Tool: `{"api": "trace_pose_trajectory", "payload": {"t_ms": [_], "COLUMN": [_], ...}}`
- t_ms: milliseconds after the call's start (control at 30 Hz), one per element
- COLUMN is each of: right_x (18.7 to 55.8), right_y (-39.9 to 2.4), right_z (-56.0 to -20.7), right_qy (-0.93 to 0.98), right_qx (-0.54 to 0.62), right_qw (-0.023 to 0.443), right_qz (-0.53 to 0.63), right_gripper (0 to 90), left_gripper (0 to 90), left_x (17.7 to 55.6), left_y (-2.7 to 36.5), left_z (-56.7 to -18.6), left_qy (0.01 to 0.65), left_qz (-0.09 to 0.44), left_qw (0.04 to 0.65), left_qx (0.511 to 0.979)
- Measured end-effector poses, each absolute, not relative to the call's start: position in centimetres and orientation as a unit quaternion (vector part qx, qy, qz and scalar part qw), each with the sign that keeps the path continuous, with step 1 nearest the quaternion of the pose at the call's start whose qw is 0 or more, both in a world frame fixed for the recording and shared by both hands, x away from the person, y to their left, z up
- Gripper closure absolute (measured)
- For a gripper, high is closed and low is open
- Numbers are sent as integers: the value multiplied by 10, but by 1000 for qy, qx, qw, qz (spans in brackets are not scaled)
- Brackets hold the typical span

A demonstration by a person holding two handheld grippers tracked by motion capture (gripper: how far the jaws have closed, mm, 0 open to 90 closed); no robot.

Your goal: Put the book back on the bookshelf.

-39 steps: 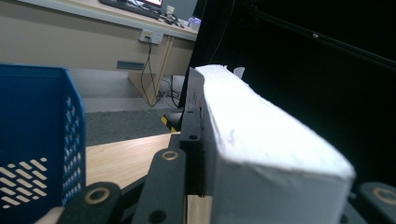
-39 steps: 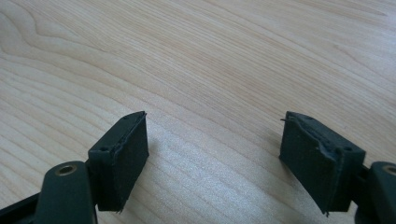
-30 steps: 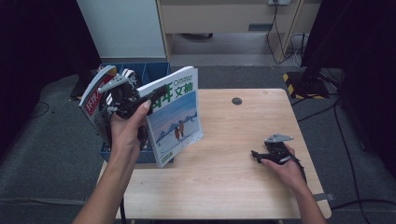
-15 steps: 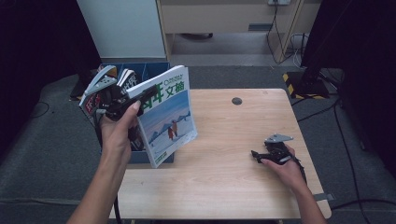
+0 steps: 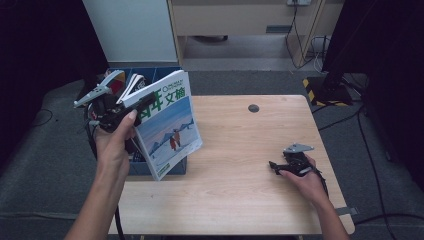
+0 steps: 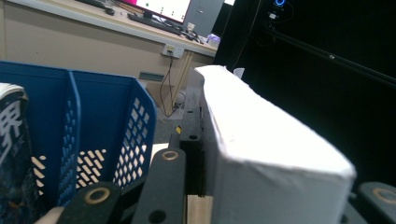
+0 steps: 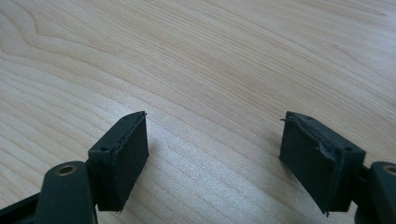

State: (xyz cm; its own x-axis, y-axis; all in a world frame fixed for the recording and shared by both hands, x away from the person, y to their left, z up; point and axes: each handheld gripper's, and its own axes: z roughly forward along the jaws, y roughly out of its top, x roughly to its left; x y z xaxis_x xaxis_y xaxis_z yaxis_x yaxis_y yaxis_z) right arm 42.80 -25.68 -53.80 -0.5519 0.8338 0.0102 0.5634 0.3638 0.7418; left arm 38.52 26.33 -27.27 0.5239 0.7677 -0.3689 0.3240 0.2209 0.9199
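Note:
My left gripper [image 5: 145, 102] is shut on the upper edge of a thick book [image 5: 169, 125] with a blue snowy-mountain cover. It holds the book upright in the air, over the table's left edge and beside the blue basket [image 5: 150, 167]. In the left gripper view the book's white page block [image 6: 261, 149] sits between the jaws of the left gripper [image 6: 275, 163], with the blue basket [image 6: 107, 121] just to its left. My right gripper [image 5: 275, 166] rests on the wooden table [image 5: 240, 200] at the right, open and empty. Bare wood [image 7: 210, 60] lies under the right gripper [image 7: 215, 154].
Other books [image 5: 131, 86] stand in the basket, one of them [image 6: 11, 154] close by on the left. A small black disc [image 5: 253, 108] lies near the table's far edge. A white cabinet [image 5: 130, 30] stands behind, and cables run over the floor at the right.
My left hand has carried the book to the left, nearer the basket. The right gripper has stayed where it was.

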Motion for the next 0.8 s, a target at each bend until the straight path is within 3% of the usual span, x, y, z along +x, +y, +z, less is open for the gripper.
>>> {"api": "trace_pose_trajectory", "payload": {"t_ms": [800], "right_x": [428], "right_y": [-257], "right_z": [-538], "right_qy": [804], "right_qx": [435], "right_qw": [188], "right_qz": [360], "right_gripper": [235], "left_gripper": [732], "left_x": [375], "left_y": [302], "left_z": [-262], "left_qy": [482], "left_qz": [209], "left_qw": [627], "left_qx": [575]}}
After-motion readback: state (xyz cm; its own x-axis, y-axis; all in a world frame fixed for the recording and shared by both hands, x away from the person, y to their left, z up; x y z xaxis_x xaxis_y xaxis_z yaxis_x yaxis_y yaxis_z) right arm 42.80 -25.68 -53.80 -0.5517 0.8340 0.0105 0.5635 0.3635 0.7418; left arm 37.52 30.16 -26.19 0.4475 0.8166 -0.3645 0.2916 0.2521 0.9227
